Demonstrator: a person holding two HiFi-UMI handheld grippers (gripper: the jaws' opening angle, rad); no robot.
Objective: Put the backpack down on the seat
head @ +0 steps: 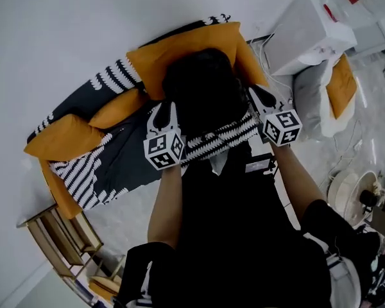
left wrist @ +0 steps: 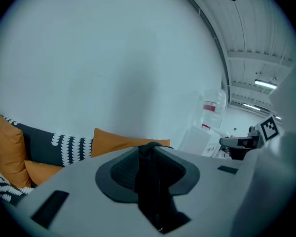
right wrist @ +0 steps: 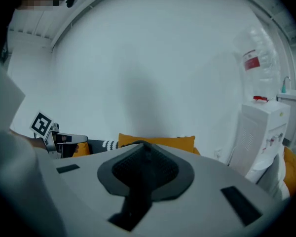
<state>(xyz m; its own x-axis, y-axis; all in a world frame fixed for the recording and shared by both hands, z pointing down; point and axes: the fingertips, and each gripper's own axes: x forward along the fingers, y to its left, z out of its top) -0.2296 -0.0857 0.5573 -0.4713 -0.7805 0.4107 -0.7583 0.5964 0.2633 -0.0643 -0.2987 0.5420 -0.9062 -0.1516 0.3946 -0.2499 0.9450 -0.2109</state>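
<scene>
head view centre: backpack (head: 202,94) hides sofa's (head: 119,147) seat middle | gripper views: my jaws block the backpack's body | lower right: clutter (head: 366,201) too small to tell

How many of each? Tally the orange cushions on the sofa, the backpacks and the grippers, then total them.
Orange cushions on the sofa: 3
Black backpack: 1
Grippers: 2 (left gripper, right gripper)
Total: 6
</scene>
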